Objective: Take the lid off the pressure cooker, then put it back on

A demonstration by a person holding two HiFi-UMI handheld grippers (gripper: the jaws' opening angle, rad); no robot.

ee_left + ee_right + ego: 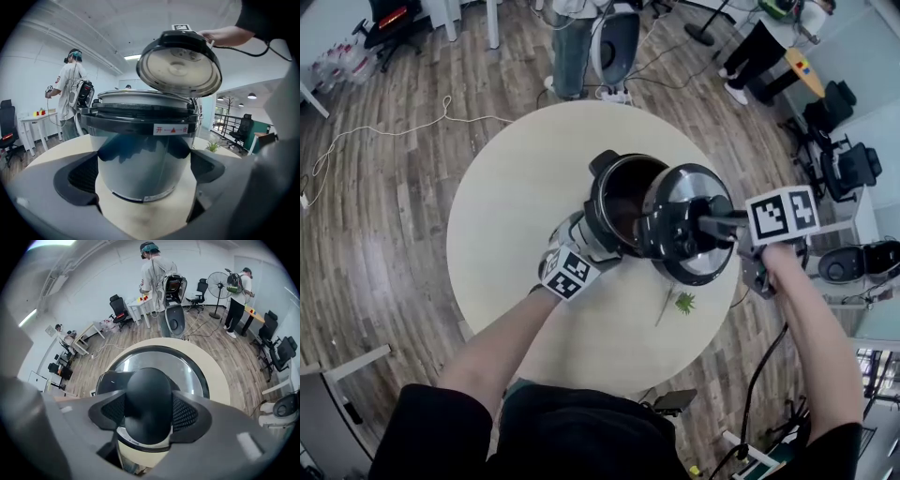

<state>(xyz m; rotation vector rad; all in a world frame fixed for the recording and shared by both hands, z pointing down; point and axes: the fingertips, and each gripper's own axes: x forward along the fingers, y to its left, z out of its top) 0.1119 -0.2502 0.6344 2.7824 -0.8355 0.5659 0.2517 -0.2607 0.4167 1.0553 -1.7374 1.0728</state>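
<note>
Q. Pads nearest the lens in the right gripper view: what do they grasp?
A. Right gripper is clenched on the black knob of the lid, one pad on each side of it.

Q. Where is the lid?
A. Off the cooker and held in the air. In the head view the lid overlaps the right side of the cooker's rim. In the left gripper view it hangs tilted above the rim, pale underside showing.

Q. And the left gripper?
A. Its jaws clasp the cooker's steel body low down, pads meeting the wall on both sides.

Q. What is in the cooker?
A. Its mouth is uncovered; the inside reads dark brown, and any contents cannot be made out.

Q. Edges and room?
A. Cooker stands right of centre on the round table. Bare tabletop spreads to the left and toward the person. A green sprig lies near the table's right front edge, apart from the cooker. Wooden floor rings the table; a standing person and a second person are beyond its far edge, well apart from it.
</note>
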